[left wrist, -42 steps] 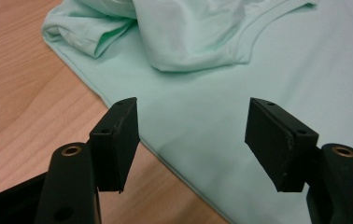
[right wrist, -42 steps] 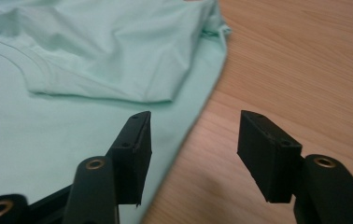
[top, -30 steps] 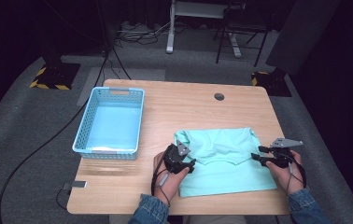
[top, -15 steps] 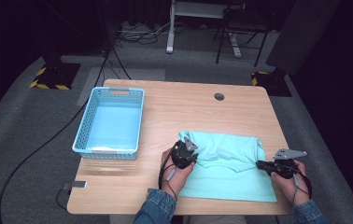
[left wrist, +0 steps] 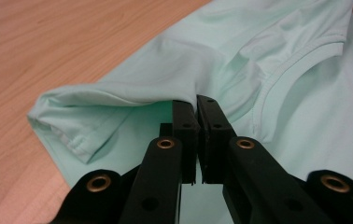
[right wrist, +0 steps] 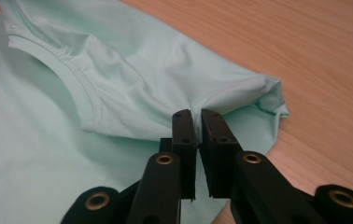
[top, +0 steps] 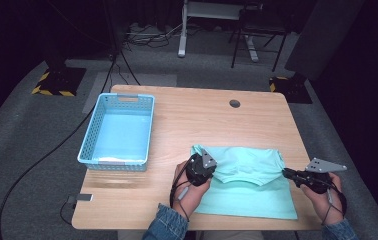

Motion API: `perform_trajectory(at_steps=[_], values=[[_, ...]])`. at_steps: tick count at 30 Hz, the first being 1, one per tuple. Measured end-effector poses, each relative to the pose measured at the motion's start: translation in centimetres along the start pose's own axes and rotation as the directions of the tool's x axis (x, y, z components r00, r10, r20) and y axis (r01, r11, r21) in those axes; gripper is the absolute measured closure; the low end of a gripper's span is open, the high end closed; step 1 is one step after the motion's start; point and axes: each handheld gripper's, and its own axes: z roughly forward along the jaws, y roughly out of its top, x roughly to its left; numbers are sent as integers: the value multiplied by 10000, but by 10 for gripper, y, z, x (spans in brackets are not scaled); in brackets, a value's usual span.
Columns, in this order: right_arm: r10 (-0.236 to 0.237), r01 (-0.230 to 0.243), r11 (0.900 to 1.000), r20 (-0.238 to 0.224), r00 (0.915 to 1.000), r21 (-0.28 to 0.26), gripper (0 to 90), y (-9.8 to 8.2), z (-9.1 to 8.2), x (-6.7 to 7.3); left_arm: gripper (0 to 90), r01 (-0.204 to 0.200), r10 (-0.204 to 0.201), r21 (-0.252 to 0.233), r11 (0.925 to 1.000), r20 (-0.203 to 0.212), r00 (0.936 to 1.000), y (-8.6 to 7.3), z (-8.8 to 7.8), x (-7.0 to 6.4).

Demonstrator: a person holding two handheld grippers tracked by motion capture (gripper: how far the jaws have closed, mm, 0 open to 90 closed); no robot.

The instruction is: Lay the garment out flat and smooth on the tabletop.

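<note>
A mint-green T-shirt (top: 247,197) lies flat on the near right part of the wooden table (top: 202,125), its collar end folded over toward the person. My left gripper (top: 209,173) is at the shirt's left shoulder; its jaws have just been closing and now pinch the fabric fold (left wrist: 184,93). My right gripper (top: 285,172) is at the right shoulder, shut on the fabric beside the sleeve (right wrist: 258,93). The collar band (left wrist: 277,79) curves just past the left jaws. Both pinched folds are lifted a little off the layer beneath.
A light blue plastic basket (top: 89,155) stands empty on the table's left half. A round cable hole (top: 234,103) sits near the far edge. A small grey tag (top: 79,198) lies at the near left corner. Cables, a chair and stand legs are on the floor beyond.
Both grippers closed on the shirt's shoulders and rose slightly. The right one drew toward the near right. The shirt's collar end now lies folded over its body.
</note>
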Motion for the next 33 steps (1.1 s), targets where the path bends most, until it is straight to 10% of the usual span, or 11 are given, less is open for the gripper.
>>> perform_trajectory(at_steps=[6, 8, 10, 12, 16, 19, 33], values=[[-91, 90, 9999, -116, 9999, -69, 849, 24, 6, -13, 868, -63, 62, -82, 9999, -80, 9999, 26, 9, 22], [-88, 86, 9998, -131, 9999, -196, 853, 44, 17, -26, 868, 85, -129, -564, 9984, -786, 9968, 53, 18, 49], [74, -59, 9980, 242, 9997, -627, 852, 75, 39, -53, 833, 835, -1059, -1349, 9873, -1682, 9801, 82, 28, 86], [984, -860, 9899, 1096, 9891, -1123, 672, 98, 60, -82, 618, 2164, -2496, -1962, 9564, -1638, 9544, 95, 27, 106], [1949, -1744, 9640, 870, 9770, -2009, 452, 105, 63, -93, 480, 1154, -1540, -1842, 9761, -2113, 9652, 94, 18, 99], [1453, -1343, 9810, 717, 9868, -1398, 432, 87, 66, -76, 477, 1356, -1530, -1108, 9845, -1676, 9739, 65, 25, 93], [408, -402, 9987, -183, 9990, 308, 367, 34, 90, -28, 461, 876, -812, 594, 9944, -1026, 9914, 0, 48, 58]])
